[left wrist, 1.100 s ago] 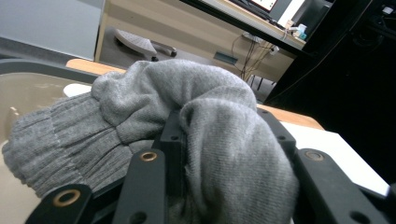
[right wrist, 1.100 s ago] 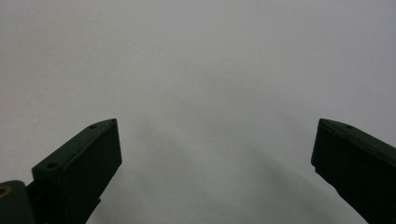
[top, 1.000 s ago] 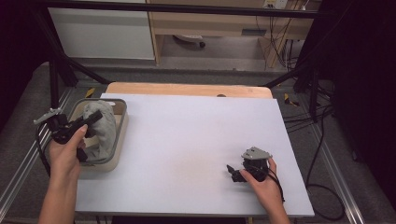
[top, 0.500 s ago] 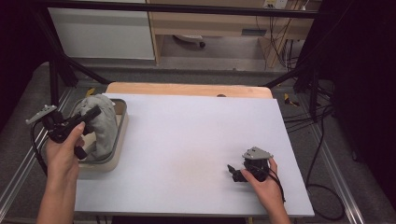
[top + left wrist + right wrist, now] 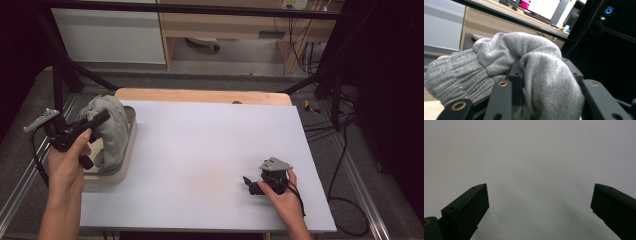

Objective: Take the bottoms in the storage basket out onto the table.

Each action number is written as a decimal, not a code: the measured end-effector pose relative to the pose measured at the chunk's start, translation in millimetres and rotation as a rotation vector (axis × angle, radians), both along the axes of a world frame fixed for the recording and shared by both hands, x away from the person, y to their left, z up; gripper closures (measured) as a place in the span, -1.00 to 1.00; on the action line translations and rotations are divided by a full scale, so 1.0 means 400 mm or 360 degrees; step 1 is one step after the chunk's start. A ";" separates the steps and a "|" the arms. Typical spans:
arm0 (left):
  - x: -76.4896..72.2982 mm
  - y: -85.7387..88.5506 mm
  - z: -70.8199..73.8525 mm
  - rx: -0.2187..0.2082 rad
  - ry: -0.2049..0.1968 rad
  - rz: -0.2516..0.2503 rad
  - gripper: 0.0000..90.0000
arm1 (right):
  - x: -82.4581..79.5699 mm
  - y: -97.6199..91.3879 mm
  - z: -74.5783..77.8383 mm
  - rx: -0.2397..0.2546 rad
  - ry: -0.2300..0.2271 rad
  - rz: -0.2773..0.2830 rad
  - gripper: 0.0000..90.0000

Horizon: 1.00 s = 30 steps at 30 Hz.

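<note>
A grey knitted garment (image 5: 111, 126) stands bunched up out of a beige tub (image 5: 128, 148) at the table's left edge. My left gripper (image 5: 98, 120) is shut on a fold of it and holds it raised above the tub. In the left gripper view the knit (image 5: 524, 50) bulges between and over the black jaws of that gripper (image 5: 544, 70), with a ribbed cuff at the left. My right gripper (image 5: 249, 184) rests low on the white table (image 5: 200, 140) at the front right. Its jaws stand open (image 5: 540, 197) with only bare table between them.
A wooden board (image 5: 200, 95) runs along the table's far edge. Black frame bars (image 5: 65, 70) and cables (image 5: 350, 150) flank the table. Beyond it stand a cabinet and shelving on the floor.
My left hand has risen and drawn the grey garment up out of the tub, so the cloth now stands taller. The right hand has stayed put.
</note>
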State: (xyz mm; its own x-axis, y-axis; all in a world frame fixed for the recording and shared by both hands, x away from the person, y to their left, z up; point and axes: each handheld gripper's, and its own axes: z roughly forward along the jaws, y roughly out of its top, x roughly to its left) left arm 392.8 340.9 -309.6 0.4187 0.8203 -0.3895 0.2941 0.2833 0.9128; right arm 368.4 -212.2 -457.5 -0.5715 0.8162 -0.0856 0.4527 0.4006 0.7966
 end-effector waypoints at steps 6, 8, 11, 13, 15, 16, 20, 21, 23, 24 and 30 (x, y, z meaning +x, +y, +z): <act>-0.002 -0.031 0.005 0.0010 0.0002 -0.0049 0.33 | 0.000 0.000 0.000 0.0006 0.0006 0.0002 -0.95; -0.002 -0.036 0.006 0.0013 0.0000 -0.0059 0.33 | 0.000 0.000 0.000 0.0012 0.0004 0.0001 -0.95; -0.004 -0.051 0.010 0.0026 -0.0007 -0.0081 0.33 | 0.000 -0.001 0.001 0.0011 0.0000 0.0001 -0.95; -0.006 -0.059 0.014 0.0030 -0.0012 -0.0091 0.33 | -0.001 0.000 0.002 0.0015 0.0002 0.0004 -0.95; -0.007 -0.066 0.016 0.0025 -0.0015 -0.0095 0.33 | 0.000 -0.001 0.002 0.0015 0.0004 0.0007 -0.95; -0.007 -0.071 0.016 0.0027 -0.0017 -0.0093 0.33 | 0.000 -0.001 0.002 0.0014 0.0007 0.0010 -0.94; -0.008 -0.078 0.016 0.0041 -0.0016 -0.0106 0.33 | -0.001 -0.001 0.002 0.0016 0.0022 0.0017 -0.94; -0.010 -0.082 0.019 0.0044 -0.0022 -0.0110 0.33 | -0.001 -0.001 0.003 0.0018 0.0015 0.0018 -0.94; -0.013 -0.086 0.023 0.0045 -0.0030 -0.0115 0.33 | -0.002 -0.003 0.005 0.0025 0.0006 0.0014 -0.94; -0.015 -0.088 0.025 0.0044 -0.0033 -0.0113 0.33 | -0.002 -0.004 0.005 0.0024 0.0007 0.0013 -0.94; -0.028 -0.098 0.043 0.0003 -0.0072 -0.0125 0.33 | -0.002 -0.002 0.004 0.0022 0.0005 0.0022 -0.94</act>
State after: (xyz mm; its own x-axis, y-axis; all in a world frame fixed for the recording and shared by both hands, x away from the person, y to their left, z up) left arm 381.5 301.8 -292.5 0.4990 0.7848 -0.3674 0.2739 0.2594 0.9261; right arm 367.8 -213.0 -455.7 -0.5828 0.8094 -0.0729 0.4497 0.3959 0.8007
